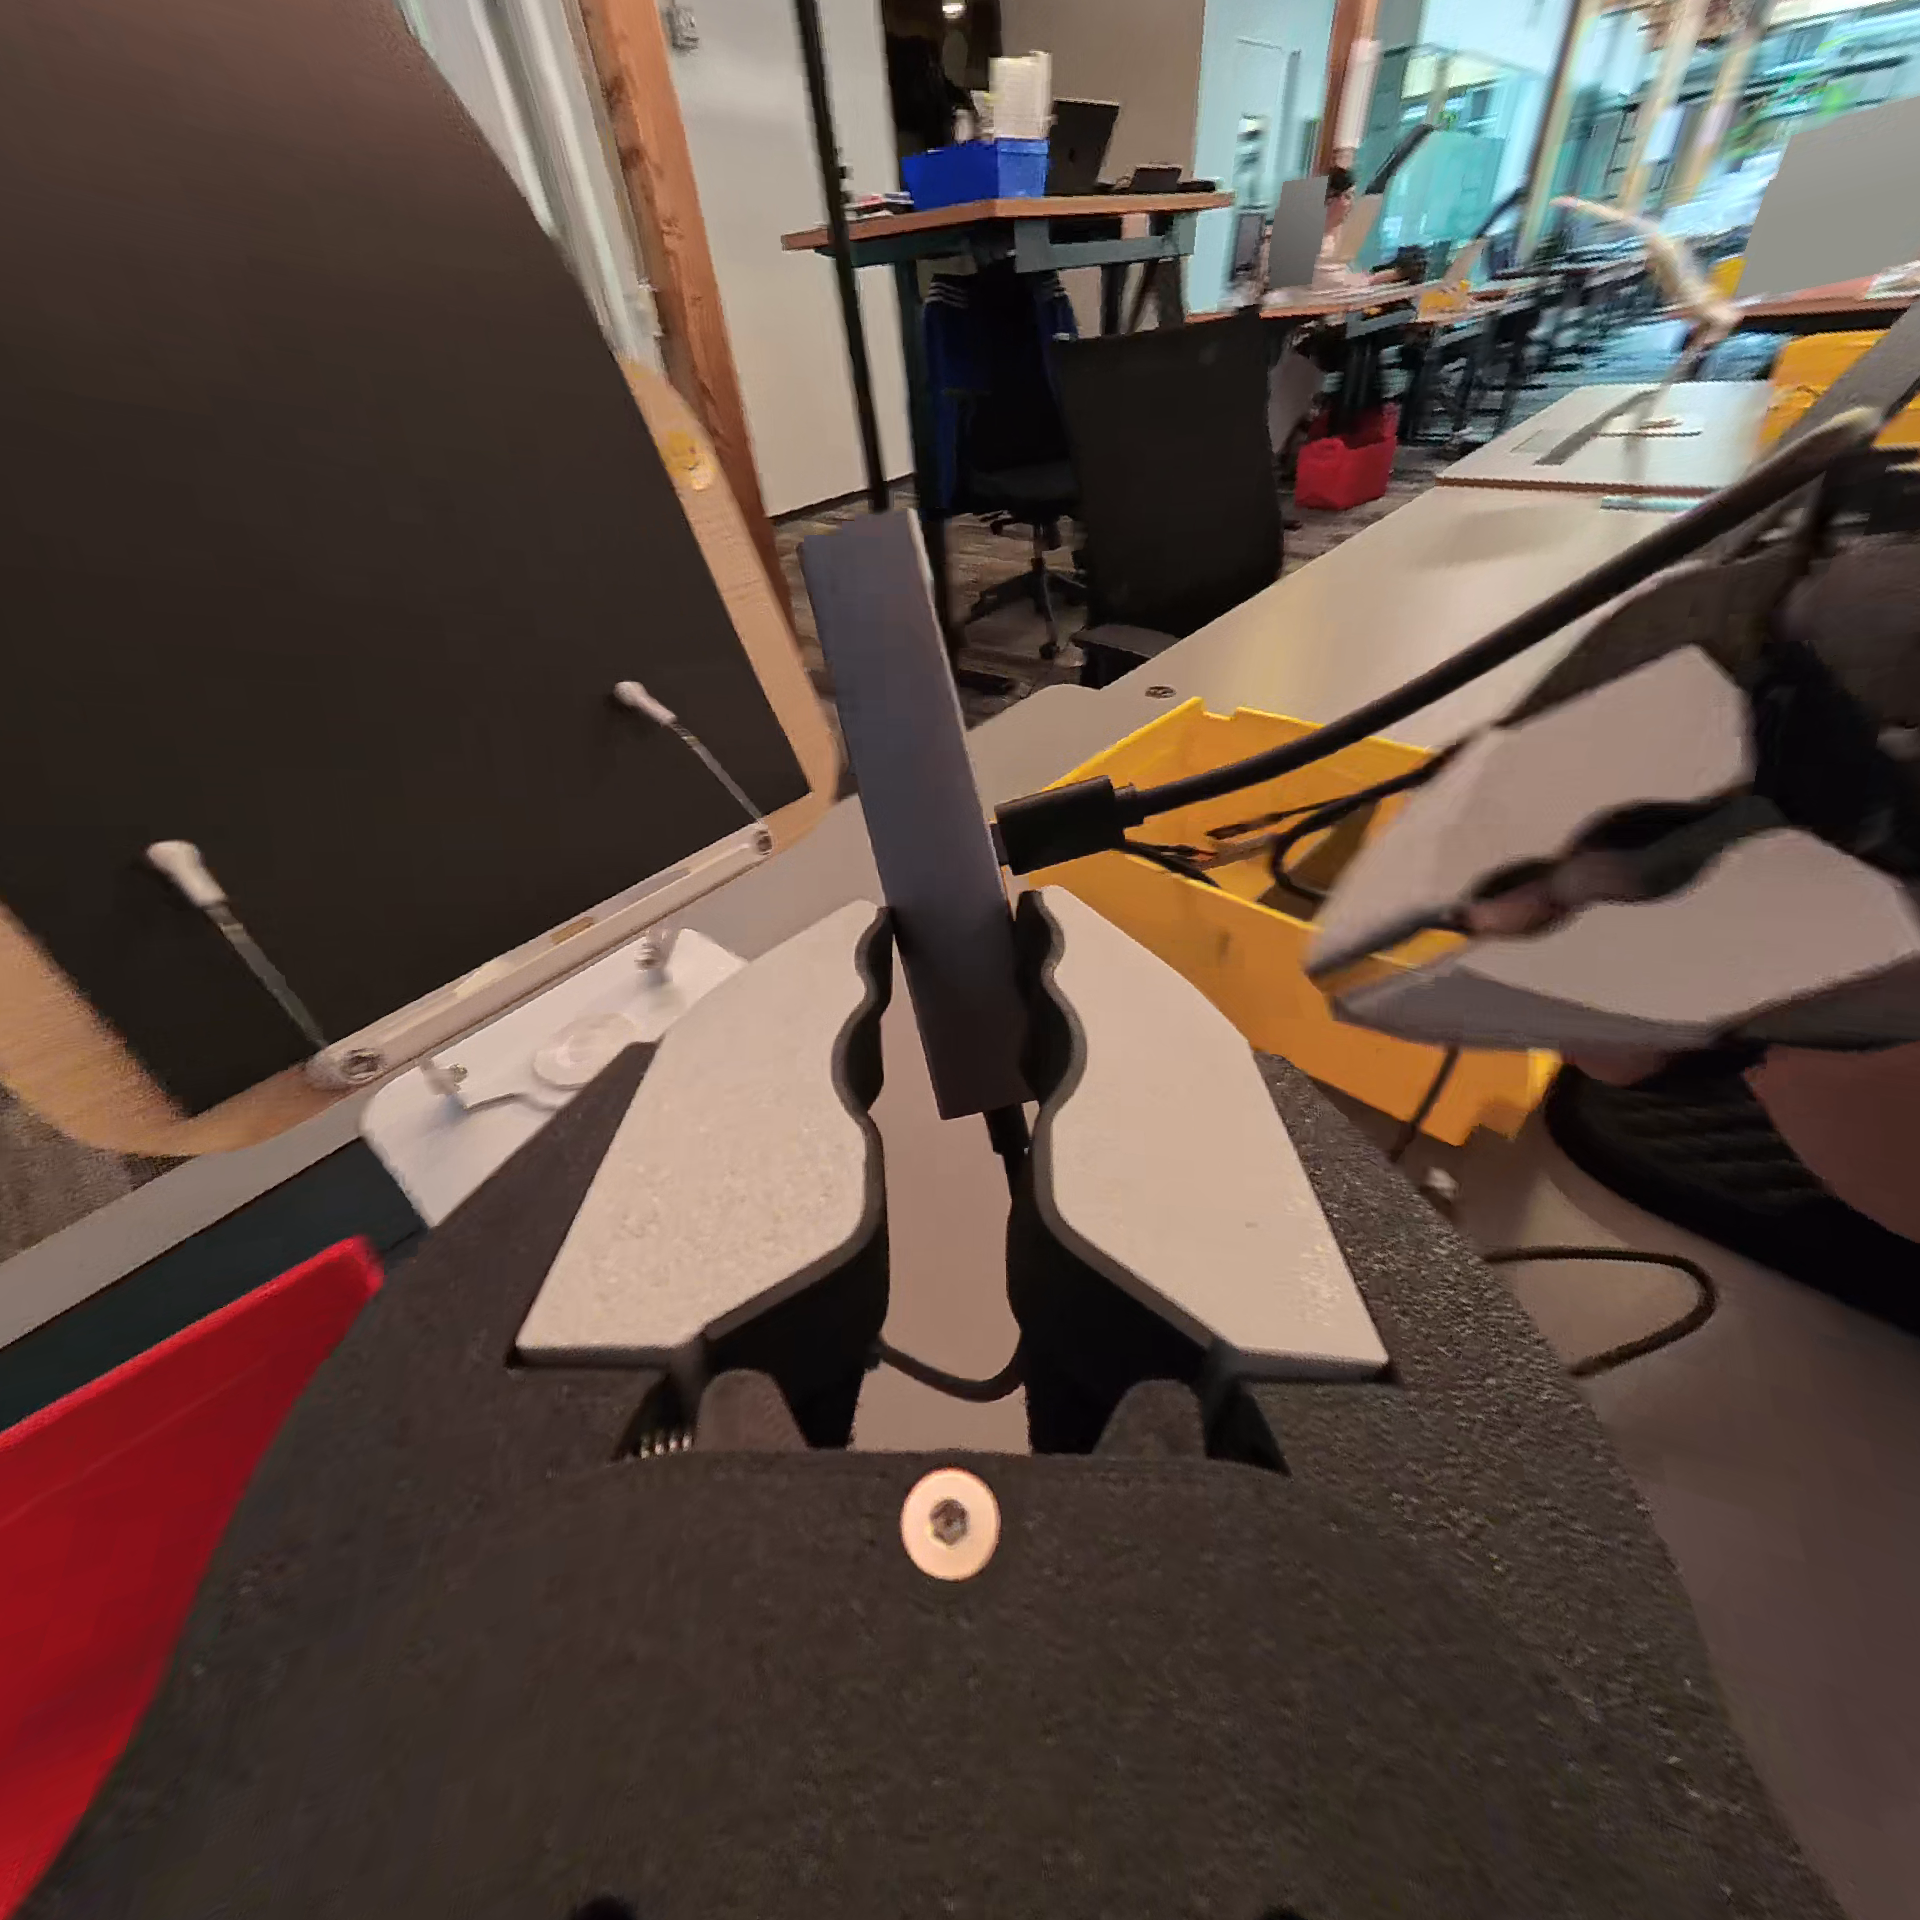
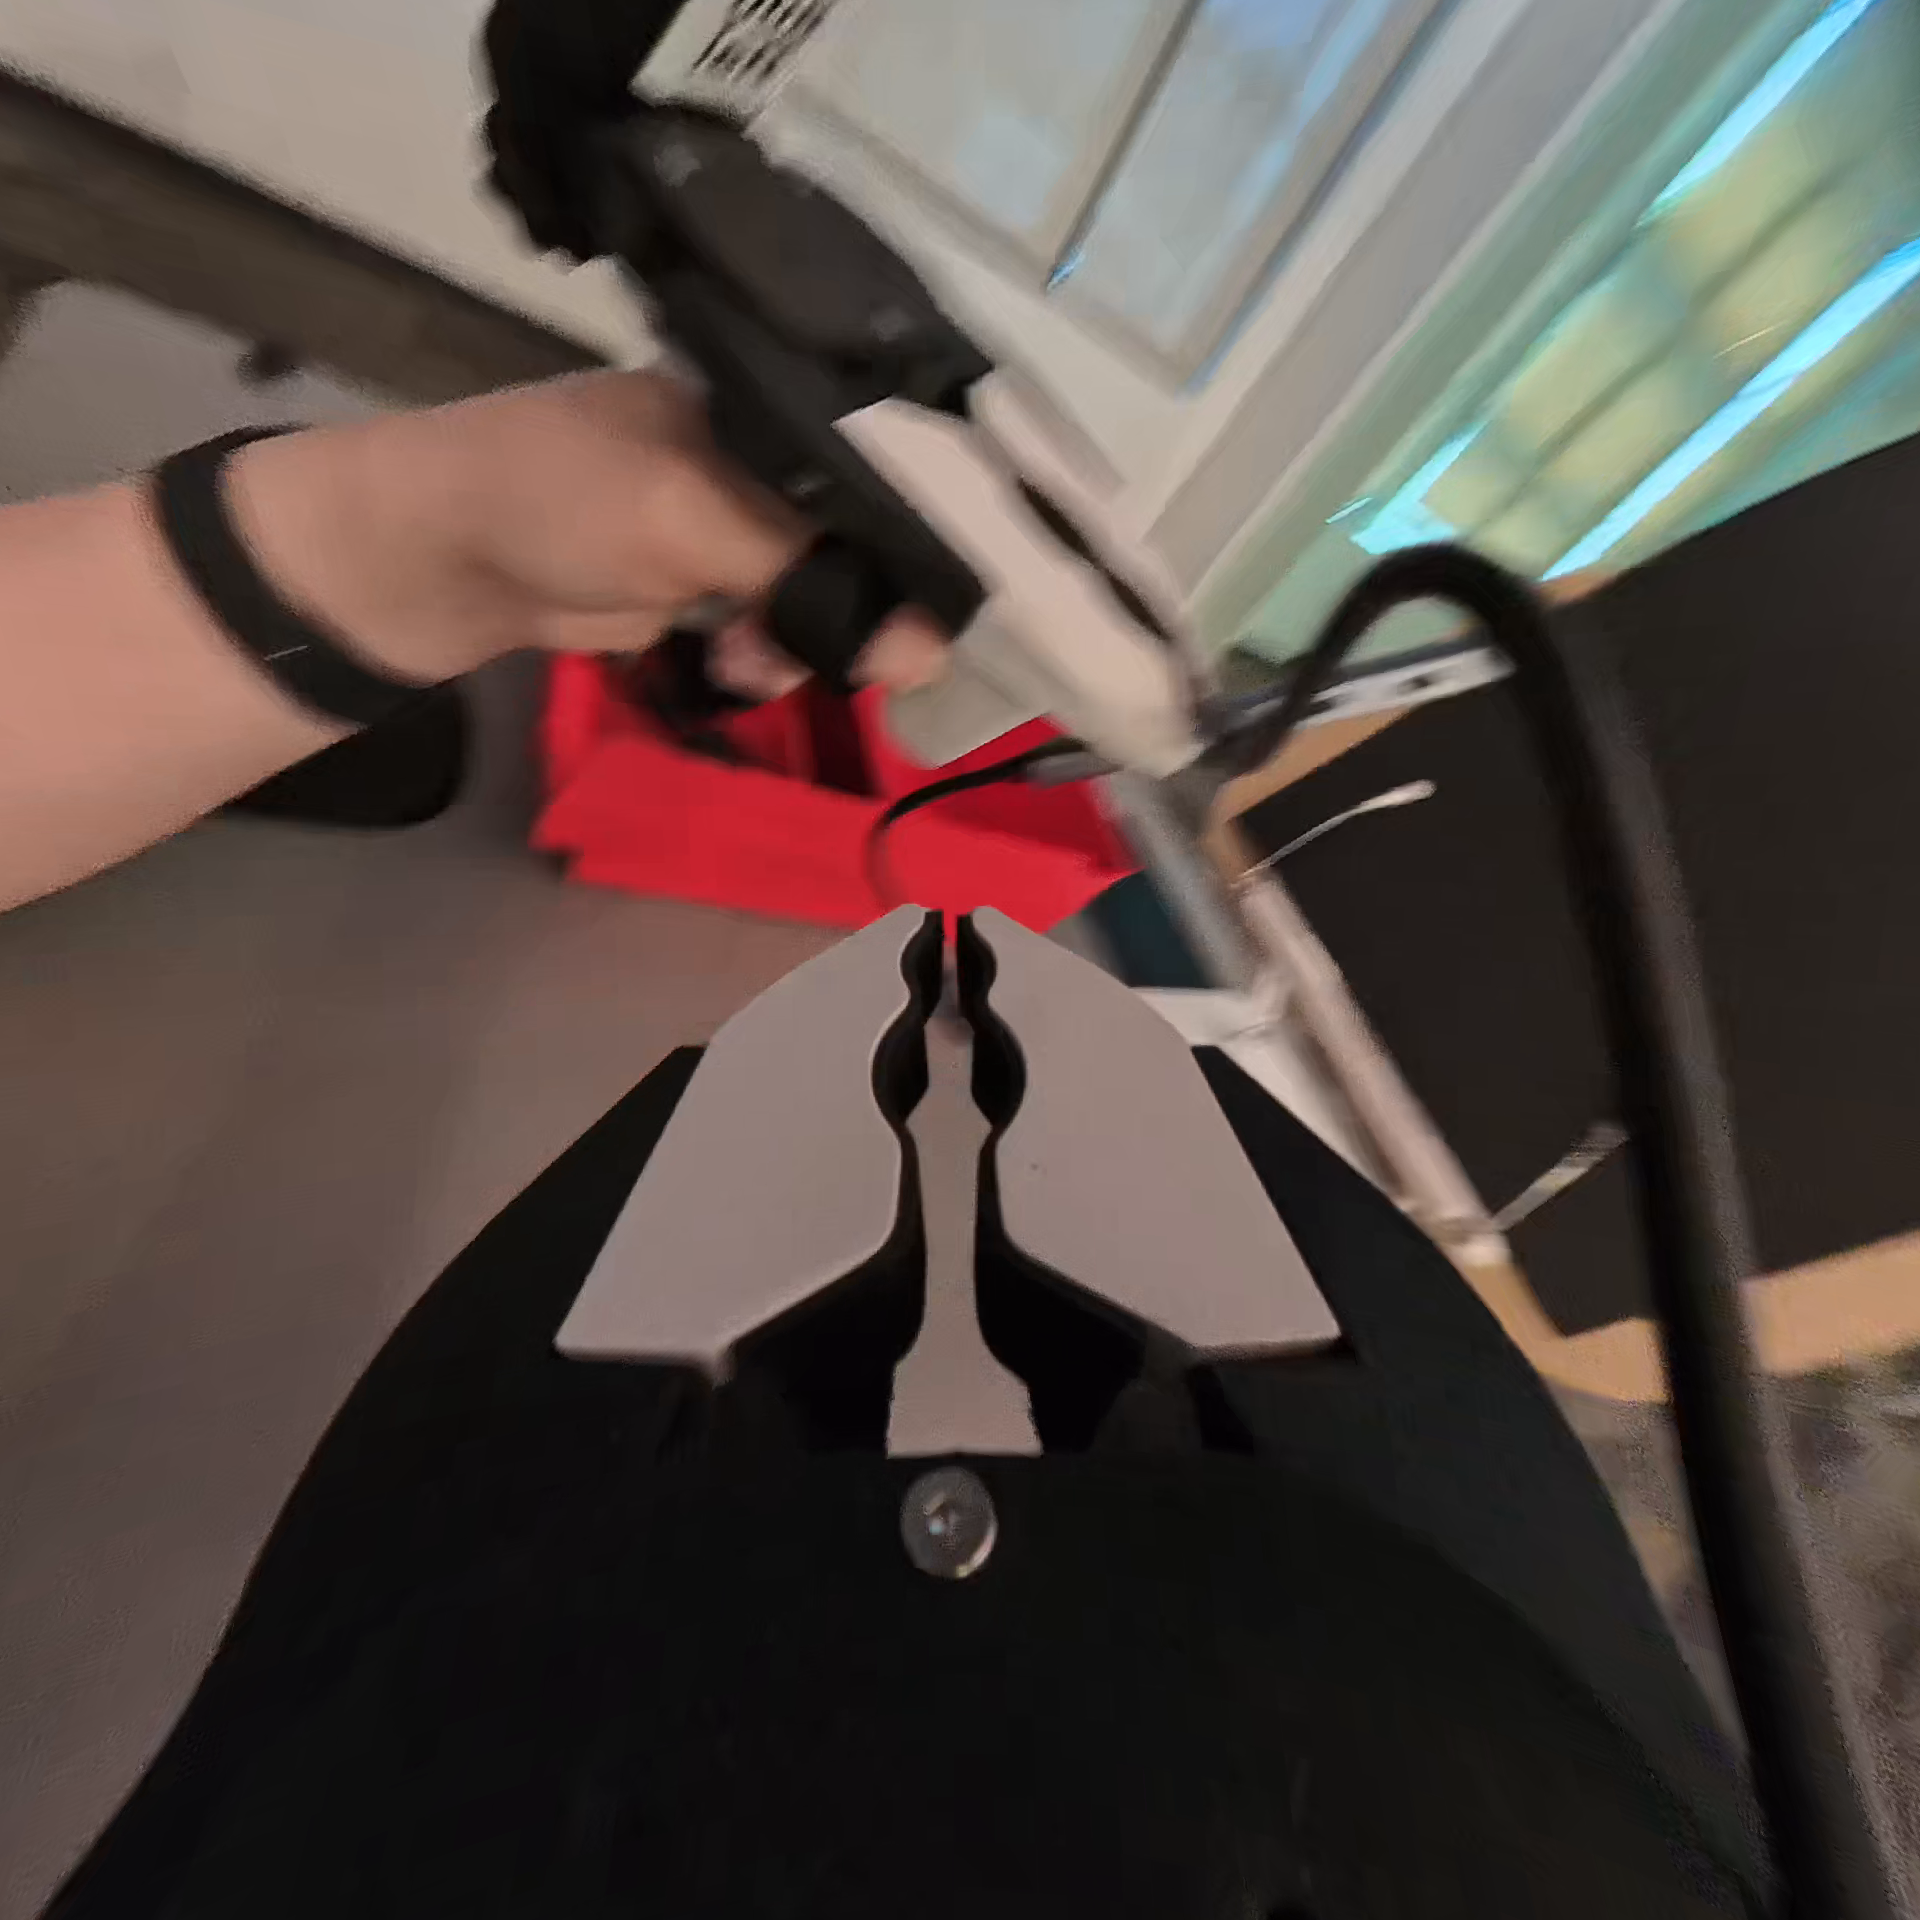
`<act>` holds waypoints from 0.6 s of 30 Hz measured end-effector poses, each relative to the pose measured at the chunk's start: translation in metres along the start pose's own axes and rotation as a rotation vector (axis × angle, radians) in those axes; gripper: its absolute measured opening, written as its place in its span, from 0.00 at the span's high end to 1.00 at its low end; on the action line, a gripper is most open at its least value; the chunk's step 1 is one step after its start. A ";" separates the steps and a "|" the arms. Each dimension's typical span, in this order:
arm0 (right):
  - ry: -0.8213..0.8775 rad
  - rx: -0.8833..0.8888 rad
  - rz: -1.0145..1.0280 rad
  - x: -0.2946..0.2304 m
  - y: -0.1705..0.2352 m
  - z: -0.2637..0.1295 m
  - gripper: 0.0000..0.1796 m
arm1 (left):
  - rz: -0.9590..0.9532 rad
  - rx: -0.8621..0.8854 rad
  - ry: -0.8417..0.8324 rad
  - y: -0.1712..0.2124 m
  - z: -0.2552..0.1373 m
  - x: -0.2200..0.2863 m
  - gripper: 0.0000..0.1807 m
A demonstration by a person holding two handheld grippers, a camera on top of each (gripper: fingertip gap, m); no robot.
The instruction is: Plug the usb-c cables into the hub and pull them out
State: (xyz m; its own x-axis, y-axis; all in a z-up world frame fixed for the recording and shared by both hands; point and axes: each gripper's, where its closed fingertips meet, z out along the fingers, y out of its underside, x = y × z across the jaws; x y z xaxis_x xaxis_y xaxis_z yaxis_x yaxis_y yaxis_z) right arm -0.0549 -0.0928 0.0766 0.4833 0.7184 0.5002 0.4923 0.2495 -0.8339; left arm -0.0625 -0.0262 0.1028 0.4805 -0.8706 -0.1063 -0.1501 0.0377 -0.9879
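Note:
My left gripper [image 1: 951, 935] is shut on the dark slim hub [image 1: 904, 758] and holds it upright above the table. The hub's own thin lead [image 1: 951, 1377] hangs down between the fingers. A black usb-c plug [image 1: 1060, 826] sits against the hub's right side, and its cable [image 1: 1455, 665] runs up and to the right. My right gripper [image 1: 1330, 982] is just right of the plug, apart from it. In the right wrist view, which is blurred, its jaws [image 2: 948, 935] stand almost together with nothing between them. The black cable [image 2: 1621, 935] arcs past on the right.
A yellow bin [image 1: 1174, 914] with dark wires stands behind the hub on the grey table [image 1: 1382, 592]. A red bin [image 1: 156, 1507] is at the lower left, also visible in the right wrist view [image 2: 748, 831]. A black panel [image 1: 312, 520] stands at the left. A hand [image 2: 499, 530] holds the left gripper. Spacing between my two grippers at the tips: around 7 centimeters. From the left gripper's tips to the black panel [image 1: 312, 520] is close to 30 centimeters.

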 end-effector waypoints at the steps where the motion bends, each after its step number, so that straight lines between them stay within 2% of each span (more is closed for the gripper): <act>1: -0.112 -0.062 0.026 -0.016 0.003 -0.003 0.98 | 0.027 -0.006 -0.045 0.000 -0.002 -0.006 0.88; 4: -0.304 -0.071 0.101 -0.046 -0.016 -0.028 0.99 | 0.145 0.012 -0.114 -0.006 -0.008 -0.009 0.88; 10: -0.396 0.310 0.214 -0.041 -0.091 -0.111 0.99 | 0.383 -0.048 -0.218 -0.003 -0.006 -0.007 0.88; 12: -0.210 0.341 0.166 -0.012 -0.089 -0.116 0.99 | 0.419 -0.050 -0.194 0.000 0.000 0.001 0.88; 15: 0.094 0.260 0.074 0.043 -0.058 -0.103 0.95 | 0.530 -0.060 -0.144 0.003 0.007 0.018 0.88; 18: 0.110 0.193 -0.059 0.060 -0.025 -0.080 0.87 | 0.649 -0.073 -0.110 0.005 0.011 0.036 0.88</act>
State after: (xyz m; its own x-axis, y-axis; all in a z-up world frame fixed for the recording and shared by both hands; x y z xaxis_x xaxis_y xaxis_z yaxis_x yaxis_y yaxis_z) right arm 0.0200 -0.1075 0.1461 0.5391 0.6264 0.5630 0.3792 0.4163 -0.8264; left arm -0.0369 -0.0517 0.0924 0.3578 -0.6269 -0.6921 -0.4955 0.5008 -0.7097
